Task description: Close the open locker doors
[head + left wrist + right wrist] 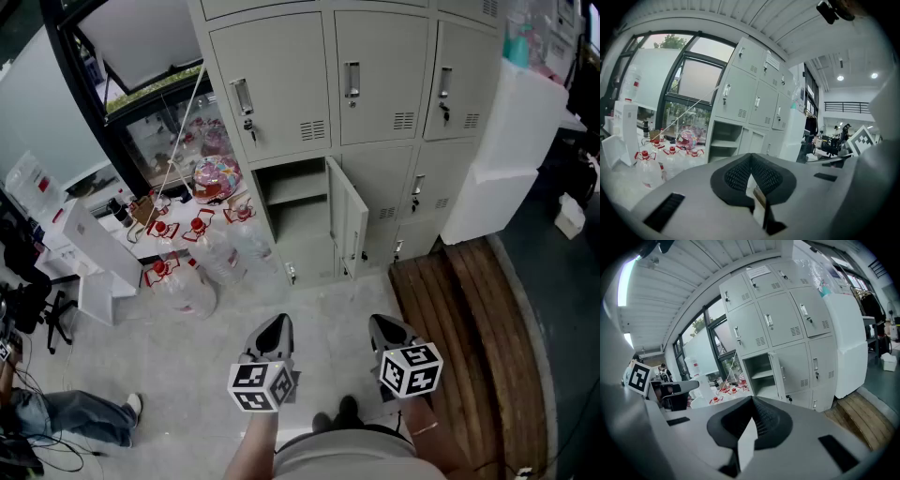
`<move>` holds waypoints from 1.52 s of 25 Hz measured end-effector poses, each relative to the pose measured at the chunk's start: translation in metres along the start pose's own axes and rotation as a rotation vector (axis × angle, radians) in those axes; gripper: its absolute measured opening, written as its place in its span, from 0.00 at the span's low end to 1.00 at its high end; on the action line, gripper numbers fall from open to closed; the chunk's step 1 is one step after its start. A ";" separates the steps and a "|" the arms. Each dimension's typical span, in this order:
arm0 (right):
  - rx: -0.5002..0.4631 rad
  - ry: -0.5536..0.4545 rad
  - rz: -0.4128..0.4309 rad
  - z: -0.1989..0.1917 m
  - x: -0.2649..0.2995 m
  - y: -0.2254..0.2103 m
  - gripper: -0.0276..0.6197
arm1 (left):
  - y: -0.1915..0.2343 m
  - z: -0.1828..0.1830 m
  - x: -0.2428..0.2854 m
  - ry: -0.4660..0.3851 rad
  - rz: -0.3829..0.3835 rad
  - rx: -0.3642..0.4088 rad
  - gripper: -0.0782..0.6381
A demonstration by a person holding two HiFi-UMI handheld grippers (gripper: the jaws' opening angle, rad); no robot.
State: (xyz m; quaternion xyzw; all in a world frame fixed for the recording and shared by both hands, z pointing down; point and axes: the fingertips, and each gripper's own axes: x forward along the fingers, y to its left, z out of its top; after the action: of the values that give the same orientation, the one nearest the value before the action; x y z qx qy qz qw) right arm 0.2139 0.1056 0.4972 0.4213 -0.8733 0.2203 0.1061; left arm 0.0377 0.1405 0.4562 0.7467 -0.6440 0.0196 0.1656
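Left claw (278,323) and right claw (384,326), both closed and empty, held side by side; open locker door (348,220) well ahead of both.

lockers (375,89): matt painted metal
plank platform (459,309): rough brown wood
floor (187,342): smooth grey concrete
bottles (223,262): clear glossy plastic

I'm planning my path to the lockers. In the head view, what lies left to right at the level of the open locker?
White box-shaped stand → clear plastic jugs with red caps → open grey locker compartment → swung-out grey metal door → tall white foam slab.
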 end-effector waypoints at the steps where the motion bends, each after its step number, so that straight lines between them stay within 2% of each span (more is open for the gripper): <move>1: -0.006 0.002 -0.002 0.001 0.001 -0.003 0.05 | 0.000 0.000 0.002 0.000 0.002 0.000 0.14; 9: -0.073 -0.012 0.017 0.019 0.007 -0.017 0.05 | -0.009 -0.001 0.018 0.002 0.018 0.003 0.14; 14: -0.111 -0.078 0.056 0.040 0.004 -0.018 0.05 | -0.020 0.001 0.026 -0.003 0.027 0.012 0.14; 18: -0.113 -0.120 0.032 0.057 0.003 -0.031 0.05 | -0.026 0.001 0.031 0.002 0.035 0.019 0.14; 24: -0.079 -0.139 0.058 0.074 0.013 -0.040 0.18 | -0.028 0.000 0.038 0.017 0.037 0.027 0.14; 28: -0.063 -0.154 0.066 0.088 0.031 -0.041 0.27 | -0.018 0.004 0.048 0.021 0.031 0.030 0.14; 38: -0.045 -0.180 0.004 0.124 0.103 -0.045 0.32 | 0.043 0.024 0.105 0.024 -0.009 0.021 0.14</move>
State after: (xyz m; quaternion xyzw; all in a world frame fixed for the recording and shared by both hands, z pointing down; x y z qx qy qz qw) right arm 0.1856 -0.0489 0.4391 0.4350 -0.8850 0.1622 0.0359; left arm 0.0091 0.0291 0.4690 0.7509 -0.6384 0.0347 0.1656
